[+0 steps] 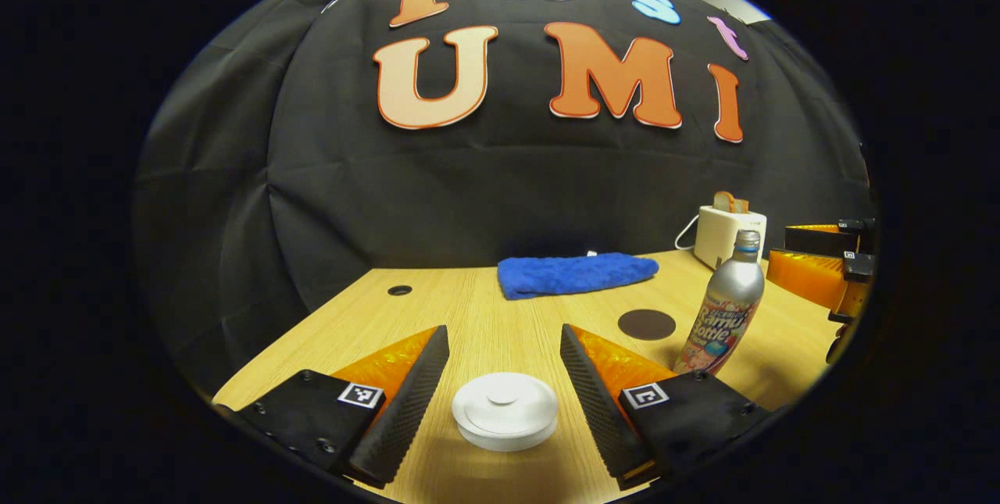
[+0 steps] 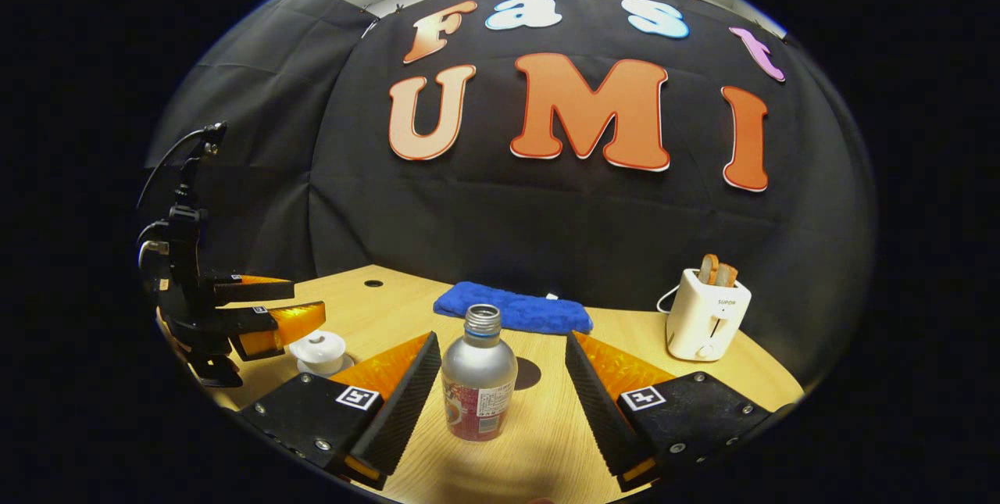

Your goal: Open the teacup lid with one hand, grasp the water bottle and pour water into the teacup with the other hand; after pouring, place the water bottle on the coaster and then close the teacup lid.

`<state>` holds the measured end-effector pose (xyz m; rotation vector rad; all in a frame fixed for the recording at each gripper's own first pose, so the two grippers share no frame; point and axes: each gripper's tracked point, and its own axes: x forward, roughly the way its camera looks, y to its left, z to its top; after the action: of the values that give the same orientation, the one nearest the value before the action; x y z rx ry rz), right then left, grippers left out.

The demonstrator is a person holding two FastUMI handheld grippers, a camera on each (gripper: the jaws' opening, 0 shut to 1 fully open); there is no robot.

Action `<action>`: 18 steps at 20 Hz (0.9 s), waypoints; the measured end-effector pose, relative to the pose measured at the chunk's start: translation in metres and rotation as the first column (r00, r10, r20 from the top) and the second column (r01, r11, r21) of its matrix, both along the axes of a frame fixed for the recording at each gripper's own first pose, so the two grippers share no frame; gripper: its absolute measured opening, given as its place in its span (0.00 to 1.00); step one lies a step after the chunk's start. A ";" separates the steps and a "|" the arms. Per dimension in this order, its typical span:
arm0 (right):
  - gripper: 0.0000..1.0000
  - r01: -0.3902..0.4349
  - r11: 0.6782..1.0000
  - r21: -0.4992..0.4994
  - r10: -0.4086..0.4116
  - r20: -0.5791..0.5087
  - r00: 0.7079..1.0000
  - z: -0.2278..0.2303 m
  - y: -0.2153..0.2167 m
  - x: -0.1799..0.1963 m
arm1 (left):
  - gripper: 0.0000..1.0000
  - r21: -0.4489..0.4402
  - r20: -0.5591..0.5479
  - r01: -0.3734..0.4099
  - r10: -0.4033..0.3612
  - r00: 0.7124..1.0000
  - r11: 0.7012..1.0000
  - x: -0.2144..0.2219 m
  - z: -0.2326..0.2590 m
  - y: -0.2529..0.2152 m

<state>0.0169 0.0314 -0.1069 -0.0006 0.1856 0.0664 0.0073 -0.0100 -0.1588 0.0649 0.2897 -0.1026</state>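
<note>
The white teacup [image 1: 505, 410] with its lid on stands on the wooden table, low between the spread fingers of my left gripper [image 1: 504, 332], which is open and touches nothing. The silver water bottle [image 2: 478, 379] stands upright between the fingers of my right gripper [image 2: 501, 340], also open, with gaps on both sides. Just behind the bottle lies the dark round coaster [image 2: 533, 373]. In the left gripper view the bottle [image 1: 723, 309] stands to the right beside the coaster [image 1: 647, 324]. The right gripper view shows the teacup [image 2: 319, 352] under the left gripper [image 2: 308, 302].
A folded blue towel [image 1: 574, 273] lies at the back of the table [image 1: 484, 309] near the cloth wall. A white toaster [image 2: 707, 324] holding bread slices stands at the back right, its cord trailing behind. A small round hole [image 1: 399, 290] marks the tabletop's far left.
</note>
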 end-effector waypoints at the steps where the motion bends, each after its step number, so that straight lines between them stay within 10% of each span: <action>1: 0.96 -0.002 1.000 0.002 0.002 -0.013 1.000 -0.006 0.002 0.002 | 0.94 0.006 -0.013 -0.001 0.001 1.000 1.000 0.002 -0.006 0.000; 18: 0.96 -0.047 0.999 -0.017 0.044 -0.146 0.988 -0.064 0.018 0.016 | 0.64 0.010 -0.136 0.012 -0.010 0.991 1.000 0.008 -0.055 -0.005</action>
<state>0.0332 0.0491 -0.1713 -0.0206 0.3319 0.1098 0.0153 -0.0154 -0.2143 0.0704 0.4258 -0.1168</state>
